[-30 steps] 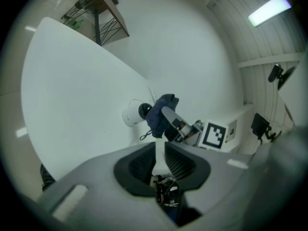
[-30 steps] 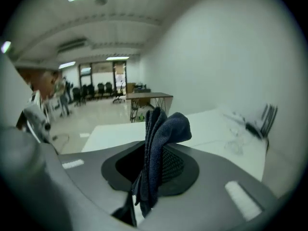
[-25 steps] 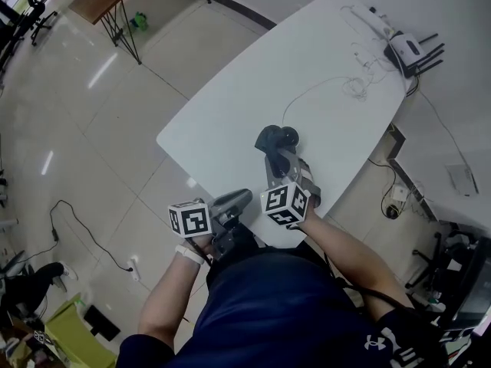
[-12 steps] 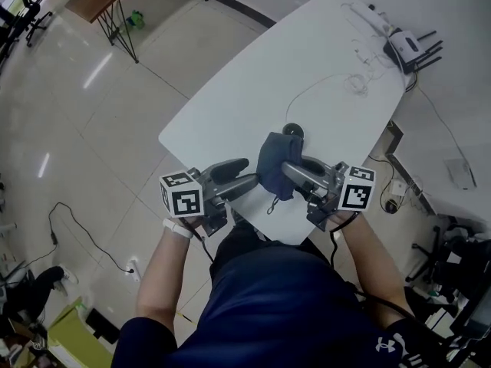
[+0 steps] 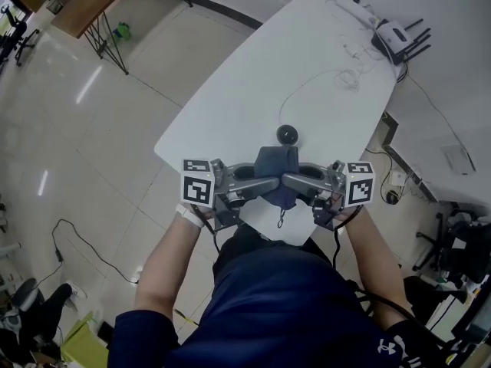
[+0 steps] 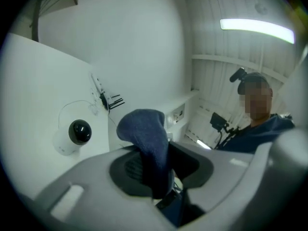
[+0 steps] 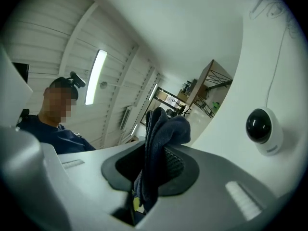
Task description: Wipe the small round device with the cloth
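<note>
The big white bench [image 5: 253, 83] stands on a shiny tiled floor [image 5: 84, 144]. Over its near edge the person holds two tongs tip to tip, the left tongs [image 5: 263, 185] and the right tongs [image 5: 289, 179]. A dark blue cloth [image 5: 276, 167] is bunched up between them. The right tongs are clenched on the cloth. The left tongs have just been closing, and the cloth is pinched between their pads too. The small round camera [image 5: 287, 134] stands on the bench just past the cloth, on the side away from the person. Nothing touches it. A white router [image 5: 393, 35] with black sticks lies at the far end of the bench, well apart. A thin white cable [image 5: 307, 87] curls over the bench from there and ends near the camera. In the head view the camera is only a dark dot. The left gripper view shows its white body and black shiny eye, to the left of the cloth [image 6: 147, 143]. The right gripper view shows the same camera to the right of the cloth, and the cloth's rough weave. Both gripper views also show a long ceiling light that the head view does not.
</note>
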`<state>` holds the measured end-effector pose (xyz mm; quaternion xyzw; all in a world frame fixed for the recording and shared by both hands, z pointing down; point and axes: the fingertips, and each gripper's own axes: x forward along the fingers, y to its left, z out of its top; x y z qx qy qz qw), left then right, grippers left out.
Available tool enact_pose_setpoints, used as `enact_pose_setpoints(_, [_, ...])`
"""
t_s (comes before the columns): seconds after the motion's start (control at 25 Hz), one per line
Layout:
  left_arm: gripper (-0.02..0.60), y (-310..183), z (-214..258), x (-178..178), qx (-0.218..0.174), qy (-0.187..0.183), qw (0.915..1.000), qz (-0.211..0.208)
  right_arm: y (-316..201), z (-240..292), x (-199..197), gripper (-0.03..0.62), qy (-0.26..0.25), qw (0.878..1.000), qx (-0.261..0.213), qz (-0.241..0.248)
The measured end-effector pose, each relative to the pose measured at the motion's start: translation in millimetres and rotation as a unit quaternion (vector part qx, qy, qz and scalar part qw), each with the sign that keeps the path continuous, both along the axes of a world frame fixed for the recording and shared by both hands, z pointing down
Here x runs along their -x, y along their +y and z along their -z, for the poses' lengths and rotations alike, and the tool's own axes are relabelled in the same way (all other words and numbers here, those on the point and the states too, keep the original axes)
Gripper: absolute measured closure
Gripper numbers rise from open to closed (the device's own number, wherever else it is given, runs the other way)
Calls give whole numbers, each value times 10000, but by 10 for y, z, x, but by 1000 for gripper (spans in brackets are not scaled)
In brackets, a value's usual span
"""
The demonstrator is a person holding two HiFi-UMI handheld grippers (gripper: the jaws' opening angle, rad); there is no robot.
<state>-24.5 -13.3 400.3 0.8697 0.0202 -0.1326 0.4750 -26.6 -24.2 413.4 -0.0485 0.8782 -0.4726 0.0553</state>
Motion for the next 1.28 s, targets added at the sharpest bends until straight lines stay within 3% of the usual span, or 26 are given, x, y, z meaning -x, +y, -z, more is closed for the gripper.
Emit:
enact_pose_setpoints(0.08, [516, -37, -79, 53, 33, -128, 9997, 199, -36, -95, -12, 512, 120, 9995, 61, -286])
enact_pose_setpoints(0.2, [517, -335, -424, 261, 248, -638, 9942, 824, -184, -244, -197, 448, 385, 9932, 221, -1078])
enact_pose_setpoints(0.28, [518, -669, -839, 441, 242, -1516, 9809, 1197, -282, -319, -423, 452, 571, 9827, 344, -1729])
enact_pose_setpoints(0.32, [518, -832, -1026, 486, 47, -2104, 9701, 1212, -305, -346, -539, 464, 662, 9768, 380, -2002])
enact_pose_setpoints(0.44, [518, -1243, -1345, 318, -1027, -3551, 9279, 491, -293, -377, -835, 484, 837, 9628, 427, -2532])
enact_pose_setpoints(0.56, [518, -1450, -1493, -70, -1906, -4103, 8866, -962, -225, -318, -990, 486, 874, 9537, 347, -2857])
enact_pose_setpoints(0.68, [517, -1549, -1675, -225, -2000, -4490, 8483, -1968, -123, -246, -1023, 490, 932, 9465, 231, -3082])
enact_pose_setpoints(0.76, [517, -1555, -1835, -253, -1785, -4645, 8364, -2296, -49, -208, -1062, 491, 1011, 9430, 198, -3166])
enact_pose_setpoints(0.84, [517, -1510, -1961, -271, -1566, -4653, 8343, -2508, -2, -172, -1146, 494, 1050, 9387, 182, -3278])
enact_pose_setpoints(0.92, [517, -1465, -2016, -293, -1406, -4555, 8398, -2596, 20, -149, -1241, 499, 1030, 9339, 182, -3420])
enact_pose_setpoints(1.08, [515, -1458, -1860, -308, -1208, -4159, 8703, -2344, 34, -179, -1315, 503, 1005, 9287, 231, -3561])
enact_pose_setpoints(1.16, [515, -1448, -1629, -267, -1410, -3962, 8866, -1926, 32, -207, -1289, 503, 992, 9292, 261, -3551])
enact_pose_setpoints(1.2, [515, -1440, -1494, -235, -1665, -3951, 8892, -1600, 27, -227, -1276, 503, 992, 9295, 280, -3542])
enact_pose_setpoints(1.24, [515, -1430, -1363, -197, -1995, -4019, 8856, -1202, 19, -252, -1269, 503, 1002, 9295, 303, -3536])
enact_pose_setpoints(1.28, [515, -1412, -1258, -161, -2338, -4146, 8761, -768, 8, -280, -1268, 503, 1019, 9294, 330, -3531])
